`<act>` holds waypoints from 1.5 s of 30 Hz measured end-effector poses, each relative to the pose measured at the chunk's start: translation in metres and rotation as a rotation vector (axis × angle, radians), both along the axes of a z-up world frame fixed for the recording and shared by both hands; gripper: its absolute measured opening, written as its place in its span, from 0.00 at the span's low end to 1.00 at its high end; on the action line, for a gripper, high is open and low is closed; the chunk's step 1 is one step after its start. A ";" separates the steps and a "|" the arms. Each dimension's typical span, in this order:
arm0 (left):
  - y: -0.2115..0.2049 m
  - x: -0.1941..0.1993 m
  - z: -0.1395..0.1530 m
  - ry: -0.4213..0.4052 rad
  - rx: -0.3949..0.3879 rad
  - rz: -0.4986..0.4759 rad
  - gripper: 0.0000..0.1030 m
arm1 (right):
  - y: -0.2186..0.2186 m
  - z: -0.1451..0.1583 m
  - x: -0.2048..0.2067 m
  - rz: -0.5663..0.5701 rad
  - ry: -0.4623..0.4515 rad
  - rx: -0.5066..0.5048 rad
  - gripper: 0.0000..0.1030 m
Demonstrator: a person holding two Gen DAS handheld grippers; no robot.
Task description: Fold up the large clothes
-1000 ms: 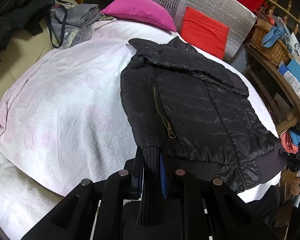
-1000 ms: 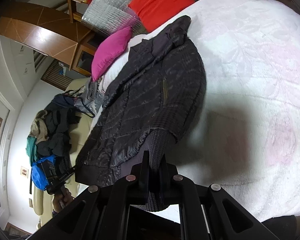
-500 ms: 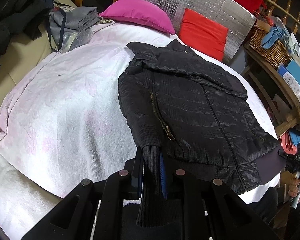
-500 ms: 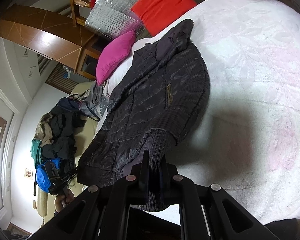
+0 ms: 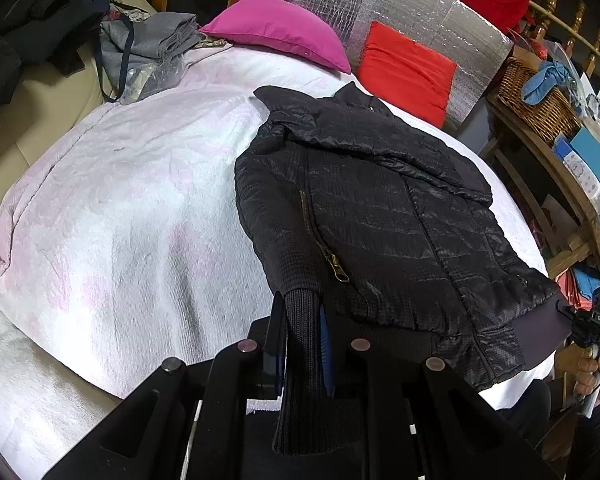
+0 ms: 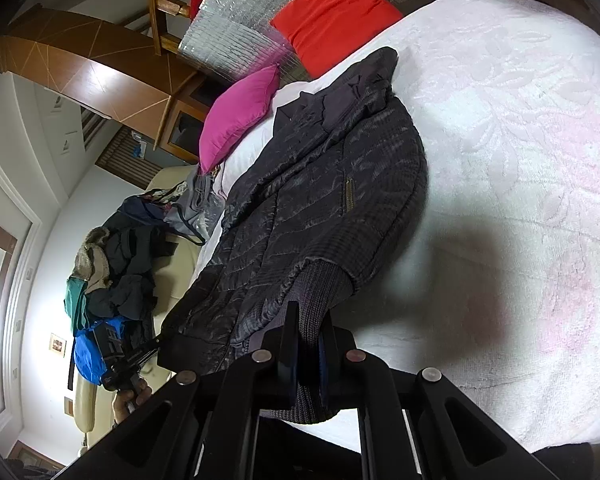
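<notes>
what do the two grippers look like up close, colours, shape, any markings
Both are matte black. The left gripper has two flat upright fingers with blue pads on their inner faces, carried on angled black arms with triangular cut-outs and round silver pivot pins. The right gripper is the same build. Seen from the left wrist, it carries small white lettering, too small to read. No cables are visible, and no sleeves.

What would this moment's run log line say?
left gripper: shut on knit hem | right gripper: shut on knit hem | jacket: flat on bed
</notes>
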State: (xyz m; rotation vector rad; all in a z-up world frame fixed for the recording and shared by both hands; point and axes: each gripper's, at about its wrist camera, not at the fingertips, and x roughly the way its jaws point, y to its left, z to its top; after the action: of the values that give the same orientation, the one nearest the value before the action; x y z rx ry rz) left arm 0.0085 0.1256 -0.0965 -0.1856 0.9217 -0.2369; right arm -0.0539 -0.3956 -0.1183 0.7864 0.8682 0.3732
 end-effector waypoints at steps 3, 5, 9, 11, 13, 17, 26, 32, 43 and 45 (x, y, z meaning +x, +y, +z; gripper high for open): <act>-0.001 0.001 -0.002 0.007 0.011 0.006 0.14 | 0.000 -0.001 0.001 0.002 0.001 0.003 0.08; -0.003 0.000 -0.003 0.007 0.024 0.008 0.15 | 0.000 -0.002 0.002 0.006 0.004 0.003 0.08; -0.005 0.000 -0.002 -0.001 0.031 0.006 0.15 | 0.002 0.004 0.008 0.014 0.010 -0.015 0.08; -0.005 0.002 -0.001 -0.005 0.030 0.003 0.15 | 0.004 0.008 0.010 0.013 0.001 -0.019 0.08; -0.005 0.003 0.000 -0.008 0.026 0.001 0.15 | 0.006 0.013 0.013 0.012 -0.008 -0.022 0.08; -0.004 0.007 0.003 -0.019 0.018 -0.005 0.15 | 0.006 0.015 0.016 0.011 -0.007 -0.024 0.08; -0.004 0.013 0.007 -0.034 0.005 -0.011 0.15 | 0.003 0.019 0.024 0.000 -0.014 -0.011 0.08; -0.003 0.021 0.012 -0.042 -0.025 -0.012 0.15 | 0.001 0.023 0.030 -0.010 -0.026 -0.005 0.08; -0.017 0.050 0.048 -0.100 -0.023 -0.021 0.15 | -0.009 0.041 0.057 -0.027 -0.082 0.026 0.08; -0.019 0.056 0.056 -0.117 -0.026 -0.018 0.15 | -0.011 0.050 0.065 -0.034 -0.105 0.029 0.08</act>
State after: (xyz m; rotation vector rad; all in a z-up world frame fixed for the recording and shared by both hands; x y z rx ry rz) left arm 0.0646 0.1070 -0.0402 -0.1857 0.8046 -0.2740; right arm 0.0107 -0.4070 -0.0686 0.8006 0.7519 0.3945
